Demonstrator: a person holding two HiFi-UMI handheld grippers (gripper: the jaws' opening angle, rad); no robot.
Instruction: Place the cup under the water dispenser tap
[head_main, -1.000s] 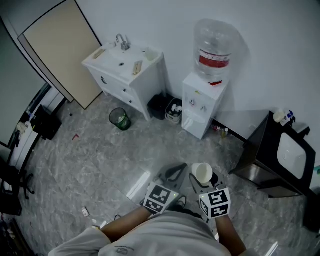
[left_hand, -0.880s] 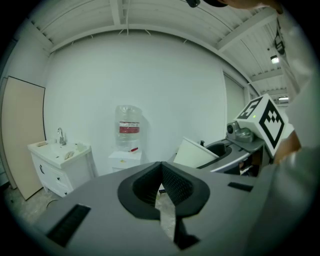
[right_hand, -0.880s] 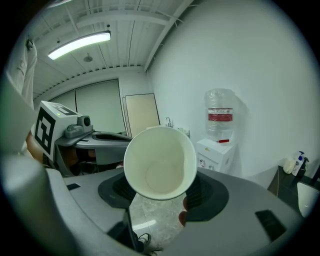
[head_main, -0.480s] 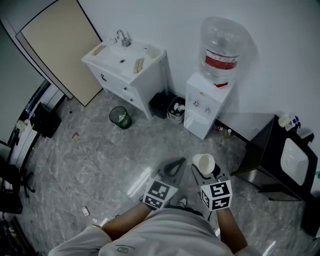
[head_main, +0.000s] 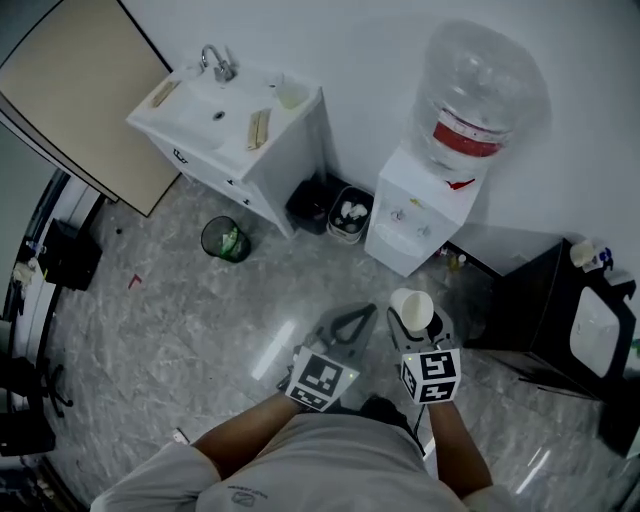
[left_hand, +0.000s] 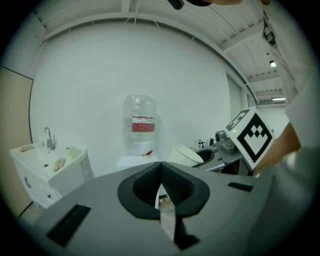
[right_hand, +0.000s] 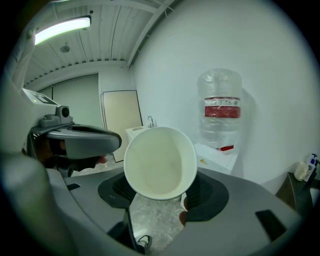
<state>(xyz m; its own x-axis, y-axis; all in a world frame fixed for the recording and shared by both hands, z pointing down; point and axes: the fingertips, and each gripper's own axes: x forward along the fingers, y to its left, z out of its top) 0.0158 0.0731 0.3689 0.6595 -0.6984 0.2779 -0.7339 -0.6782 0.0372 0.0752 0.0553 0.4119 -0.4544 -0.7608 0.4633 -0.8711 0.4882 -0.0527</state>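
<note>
A white paper cup (head_main: 412, 310) is clamped in my right gripper (head_main: 416, 326), which is shut on it; in the right gripper view the cup (right_hand: 160, 162) tilts with its empty mouth facing the camera. The white water dispenser (head_main: 424, 208) with a clear bottle (head_main: 482, 92) on top stands against the wall ahead, its taps (head_main: 405, 213) some way beyond the cup. My left gripper (head_main: 350, 320) is beside the right one, shut with nothing in it (left_hand: 161, 186). From the left gripper view, the cup (left_hand: 188, 154) and dispenser (left_hand: 141, 126) both show.
A white sink cabinet (head_main: 230, 120) stands left of the dispenser, with a black bin (head_main: 308, 206) and a white bin (head_main: 348, 216) between them. A green waste basket (head_main: 224, 241) sits on the grey floor. A black cabinet (head_main: 545, 315) is at the right.
The person has stepped forward: both grippers and the cup are closer to the dispenser, which looms larger. The grip on the cup is unchanged.
</note>
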